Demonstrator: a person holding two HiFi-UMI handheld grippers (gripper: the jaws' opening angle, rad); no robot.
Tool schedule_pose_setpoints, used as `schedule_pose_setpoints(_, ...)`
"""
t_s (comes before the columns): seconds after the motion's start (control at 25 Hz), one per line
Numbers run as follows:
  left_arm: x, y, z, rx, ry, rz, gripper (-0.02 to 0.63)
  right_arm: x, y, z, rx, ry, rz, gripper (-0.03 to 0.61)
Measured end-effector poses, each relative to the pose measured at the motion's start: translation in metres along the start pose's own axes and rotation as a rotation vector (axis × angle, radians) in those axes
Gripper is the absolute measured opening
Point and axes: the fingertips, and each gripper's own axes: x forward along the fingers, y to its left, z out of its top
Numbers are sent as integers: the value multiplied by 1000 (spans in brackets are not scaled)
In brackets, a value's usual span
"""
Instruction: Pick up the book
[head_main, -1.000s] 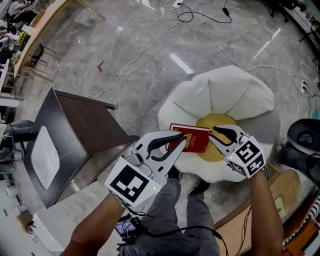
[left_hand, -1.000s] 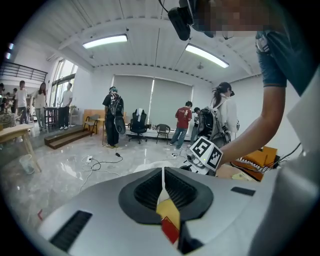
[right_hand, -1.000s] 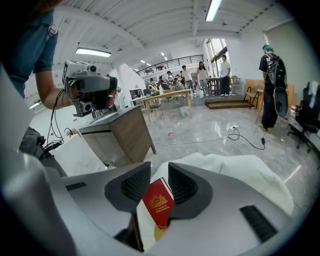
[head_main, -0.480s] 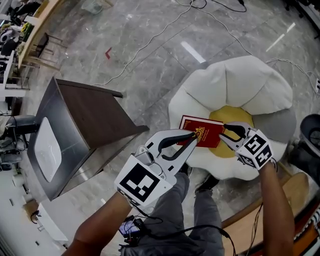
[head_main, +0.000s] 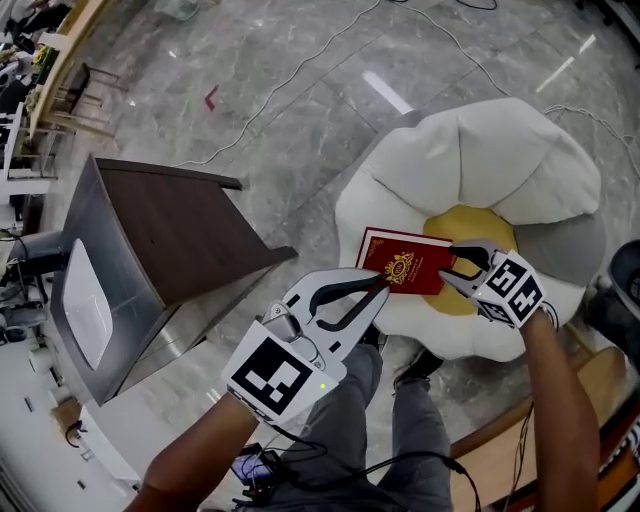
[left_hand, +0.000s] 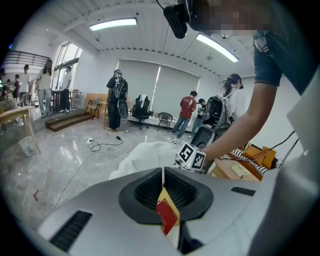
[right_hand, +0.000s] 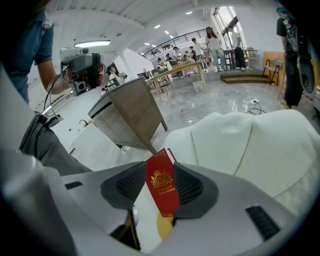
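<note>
At the near edge of the flower-shaped cushion (head_main: 480, 170), my left gripper (head_main: 385, 283) hangs with its jaws drawn together on nothing, tips by the near-left corner of the red book (head_main: 405, 265). Just past it the right gripper (head_main: 448, 263) stands at the book's right edge, jaws apart and lately widening, the cover showing between them but neither pad pressing on it yet. The book lies flat, cover up, partly on a white petal and partly over the yellow centre (head_main: 470, 225). As I judge it, the step is the approach for the grasp, and doing it well means taking the right jaws lower so that one slides under the edge, into the soft cushion, and the other comes over the cover, then closing squarely on the boards rather than on loose pages. The closed left tips could pin that corner so the book does not skate. Beyond, a dark side table (head_main: 170, 230) and a loose cable (head_main: 290, 90) on the marble floor lie well apart from it all
</note>
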Motion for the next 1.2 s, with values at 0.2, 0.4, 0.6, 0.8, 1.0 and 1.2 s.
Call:
schedule_pose_setpoints(0.2,12,6,-20,-7,17,-3,17,28,-14,-23,-17,62,35,196)
schedule_pose_setpoints(0.4,23,13,-45,-17,38,-5,17,66,-32,-42,-25,116,74,204)
schedule_pose_setpoints(0.6,32,25,-67,-37,57,1,17,107,-42,-57,-17,140,109,216)
schedule_pose_setpoints(0.8,44,37,-91,-53,82,11,17,143,-57,-79,-34,182,156,232)
schedule_pose_setpoints(1.0,50,45,-110,-54,75,19,17,163,-66,-101,-46,252,218,266)
schedule_pose_setpoints(1.2,50,50,-129,-55,88,26,17,178,-74,-117,-73,322,286,301)
